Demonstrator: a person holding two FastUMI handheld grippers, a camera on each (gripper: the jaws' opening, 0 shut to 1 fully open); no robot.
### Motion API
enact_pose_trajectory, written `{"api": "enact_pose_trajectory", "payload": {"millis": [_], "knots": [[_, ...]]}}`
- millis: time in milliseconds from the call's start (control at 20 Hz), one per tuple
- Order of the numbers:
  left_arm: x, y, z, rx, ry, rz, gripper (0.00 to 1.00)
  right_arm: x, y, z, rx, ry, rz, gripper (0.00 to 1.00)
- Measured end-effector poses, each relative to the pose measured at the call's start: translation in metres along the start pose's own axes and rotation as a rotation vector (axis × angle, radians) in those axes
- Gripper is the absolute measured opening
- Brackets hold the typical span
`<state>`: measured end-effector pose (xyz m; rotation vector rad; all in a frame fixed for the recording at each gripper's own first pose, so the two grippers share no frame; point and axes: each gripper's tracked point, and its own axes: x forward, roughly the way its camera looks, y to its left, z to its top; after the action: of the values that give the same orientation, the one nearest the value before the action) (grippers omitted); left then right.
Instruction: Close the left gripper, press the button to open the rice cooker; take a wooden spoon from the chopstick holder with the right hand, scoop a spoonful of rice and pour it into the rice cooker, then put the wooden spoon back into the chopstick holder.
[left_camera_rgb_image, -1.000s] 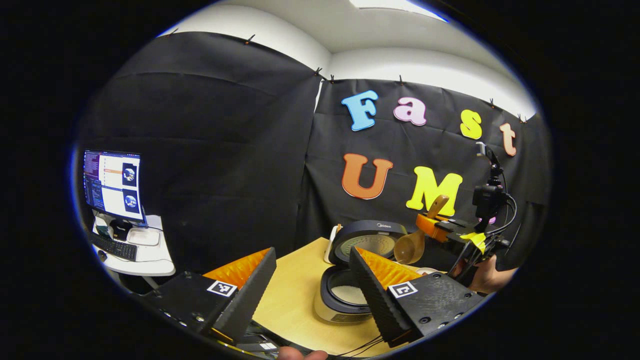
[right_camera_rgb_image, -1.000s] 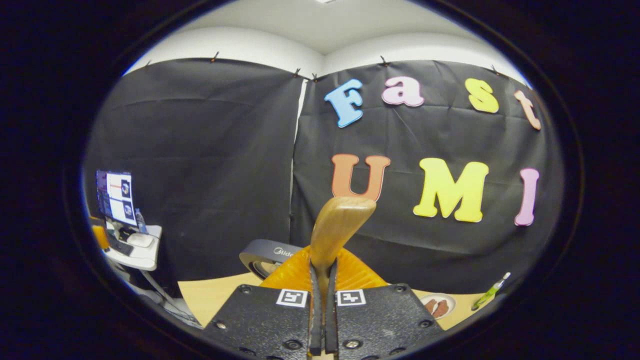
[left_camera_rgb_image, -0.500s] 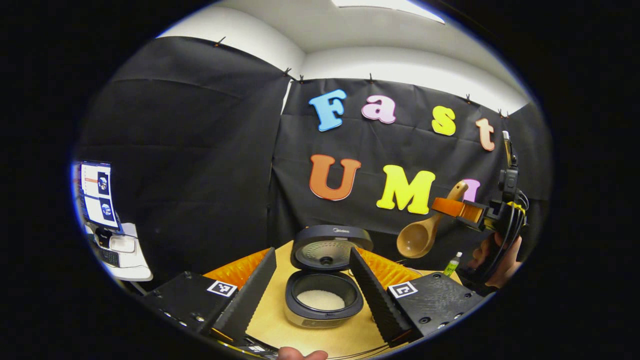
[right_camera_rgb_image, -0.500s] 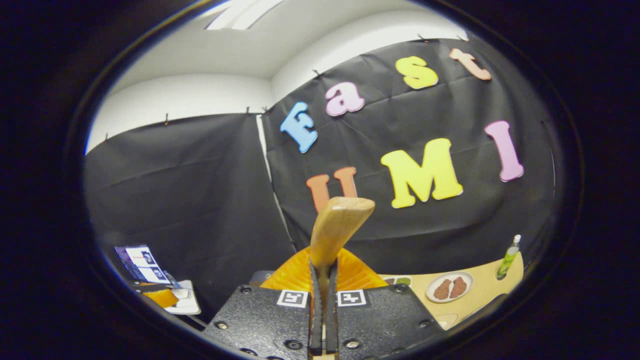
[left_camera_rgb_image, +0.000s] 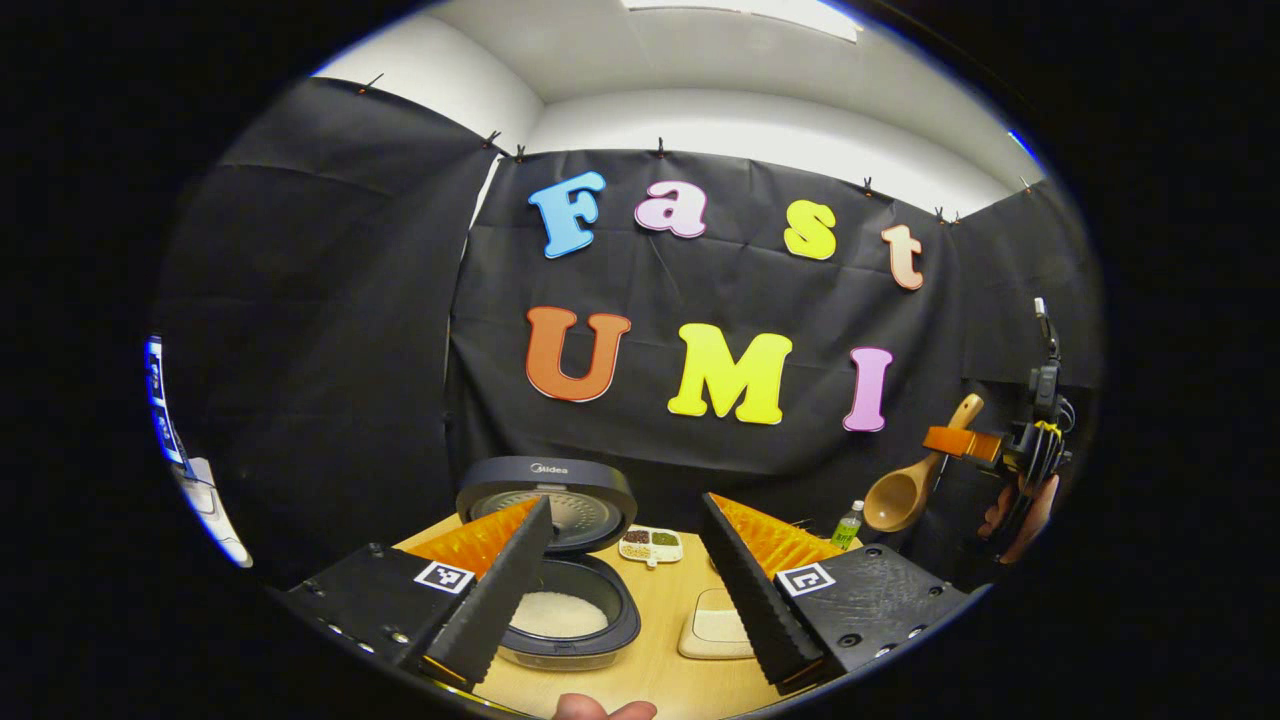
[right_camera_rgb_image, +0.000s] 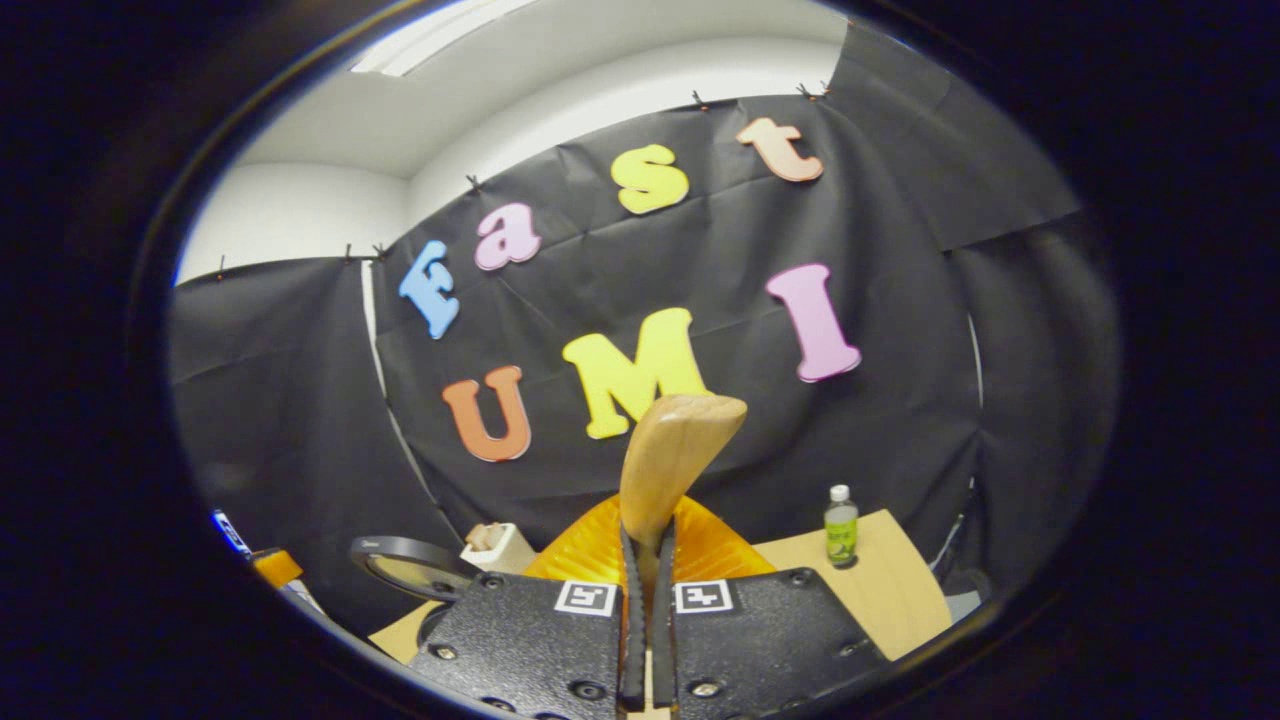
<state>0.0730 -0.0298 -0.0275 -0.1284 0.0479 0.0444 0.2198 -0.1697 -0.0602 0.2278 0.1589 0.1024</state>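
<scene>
the right gripper is clamped on the handle of the wooden spoon, which juts up past both fingers. in the left gripper view, the spoon hangs bowl-down in the air at far right, well apart from the rice cooker. the left gripper stands wide apart, holding nothing, the open rice cooker on the table behind its left finger, white rice inside.

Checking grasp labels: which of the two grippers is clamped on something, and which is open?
The right gripper is shut on the wooden spoon handle; the left gripper is open, holding nothing, above the rice cooker.
</scene>
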Motion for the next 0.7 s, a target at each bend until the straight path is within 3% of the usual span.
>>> {"api": "enact_pose_trajectory", "payload": {"millis": [150, 400, 700], "knots": [[0.010, -0.013, -0.013, 0.013, 0.030, -0.005, 0.95, 0.010, -0.051, -0.027, -0.037, 0.048, -0.077, 0.08], [0.013, -0.023, -0.023, 0.039, 0.070, 0.019, 0.95, 0.037, -0.115, -0.105, -0.052, 0.168, -0.170, 0.08], [0.012, -0.031, -0.035, 0.063, 0.105, 0.056, 0.95, 0.069, -0.157, -0.190, -0.070, 0.274, -0.201, 0.08]]}}
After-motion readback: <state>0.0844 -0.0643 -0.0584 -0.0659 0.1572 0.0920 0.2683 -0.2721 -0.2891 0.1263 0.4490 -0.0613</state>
